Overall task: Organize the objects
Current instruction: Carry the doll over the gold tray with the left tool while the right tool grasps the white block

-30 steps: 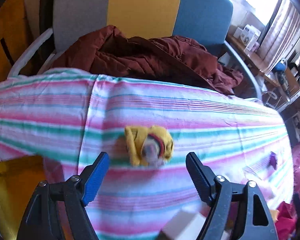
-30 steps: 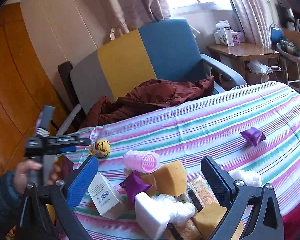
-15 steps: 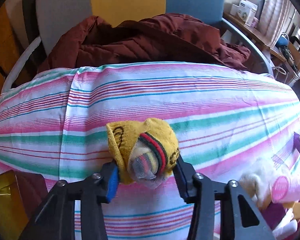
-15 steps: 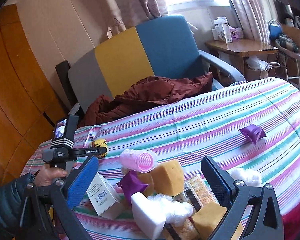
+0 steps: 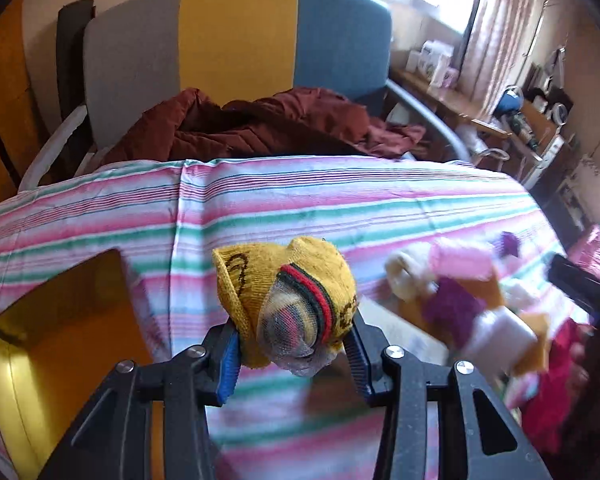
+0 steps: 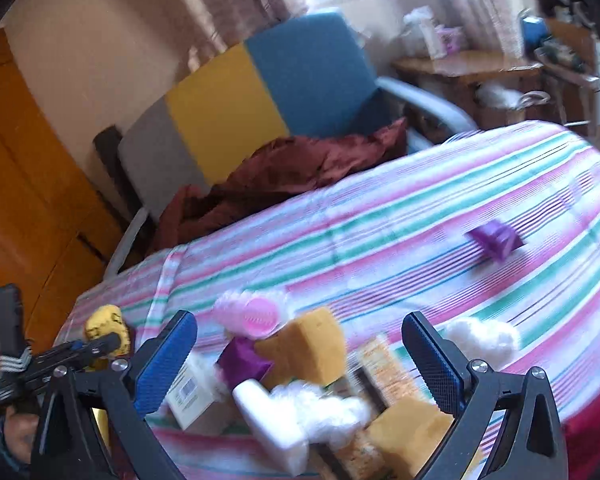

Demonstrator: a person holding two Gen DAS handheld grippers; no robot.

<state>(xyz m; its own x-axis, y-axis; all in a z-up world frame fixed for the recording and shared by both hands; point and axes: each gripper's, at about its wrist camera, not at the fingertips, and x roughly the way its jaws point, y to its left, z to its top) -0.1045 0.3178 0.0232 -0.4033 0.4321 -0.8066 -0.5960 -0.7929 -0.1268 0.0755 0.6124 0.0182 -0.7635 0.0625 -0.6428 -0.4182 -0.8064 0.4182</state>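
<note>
My left gripper (image 5: 292, 354) is shut on a rolled yellow sock (image 5: 288, 304) with a red and green band, held above the striped tablecloth (image 5: 340, 208). A gold box (image 5: 60, 344) sits low at the left. In the right wrist view the sock (image 6: 106, 322) and the left gripper (image 6: 96, 346) show at the left. My right gripper (image 6: 300, 360) is open and empty above a pile: a pink hair roller (image 6: 256, 316), a yellow sponge (image 6: 312, 346), a purple piece (image 6: 242, 362), a white box (image 6: 194, 394) and a white block (image 6: 272, 412).
A second purple piece (image 6: 496, 240) lies alone on the cloth at the right. White fluff (image 6: 480, 338) lies near the right finger. A grey, yellow and blue chair (image 5: 236, 40) with a maroon jacket (image 5: 268, 124) stands behind the table. A wooden side table (image 6: 468, 68) is at the back right.
My left gripper closed on the yellow sock and lifted it off the cloth, pulling back towards the gold box. My right gripper stayed open and shifted slightly over the pile.
</note>
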